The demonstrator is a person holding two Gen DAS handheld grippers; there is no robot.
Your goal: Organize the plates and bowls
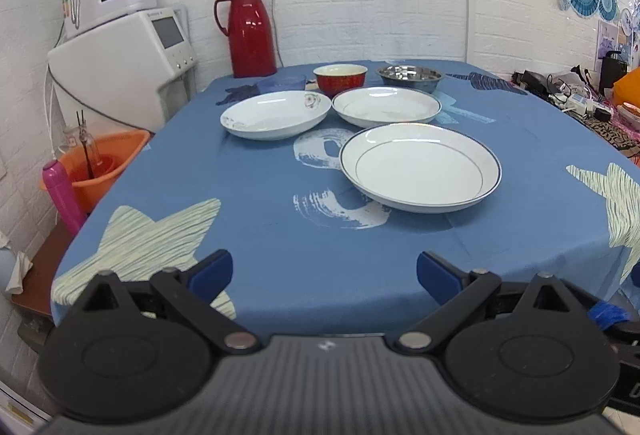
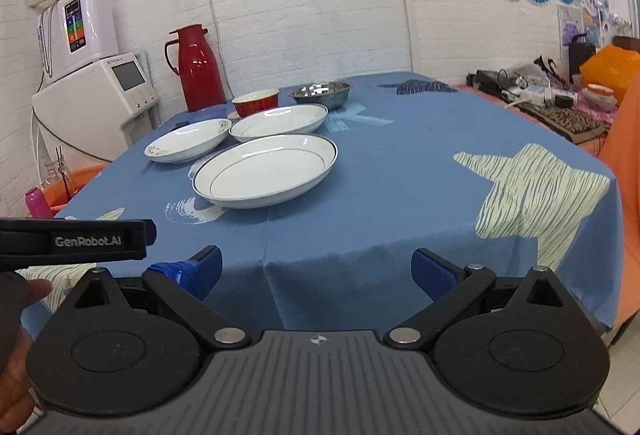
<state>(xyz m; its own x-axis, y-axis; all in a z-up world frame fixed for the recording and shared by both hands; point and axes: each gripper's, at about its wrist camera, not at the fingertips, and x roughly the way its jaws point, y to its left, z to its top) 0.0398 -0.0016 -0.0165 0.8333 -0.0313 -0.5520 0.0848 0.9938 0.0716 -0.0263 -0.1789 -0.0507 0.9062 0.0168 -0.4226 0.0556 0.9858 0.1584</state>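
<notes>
Three white plates lie on the blue tablecloth: a blue-rimmed plate [image 1: 420, 167] [image 2: 266, 169] nearest, a flower-printed plate [image 1: 276, 114] [image 2: 188, 145] at the left, and a third plate [image 1: 386, 106] [image 2: 278, 121] behind. Beyond them stand a red bowl [image 1: 340, 77] [image 2: 255, 102], a steel bowl [image 1: 410, 77] [image 2: 320, 94] and a small blue glass bowl [image 1: 282, 82]. My left gripper [image 1: 324, 275] is open and empty at the table's near edge, well short of the plates. My right gripper [image 2: 316, 273] is likewise open and empty there.
A red thermos jug [image 1: 250, 31] [image 2: 198, 69] stands at the table's far left corner. White appliances [image 1: 120, 47] and an orange basin [image 1: 102, 165] are off the left side. A cluttered side table [image 2: 560, 103] runs along the right. The left gripper's body [image 2: 76, 241] and a hand [image 2: 16, 375] show at left.
</notes>
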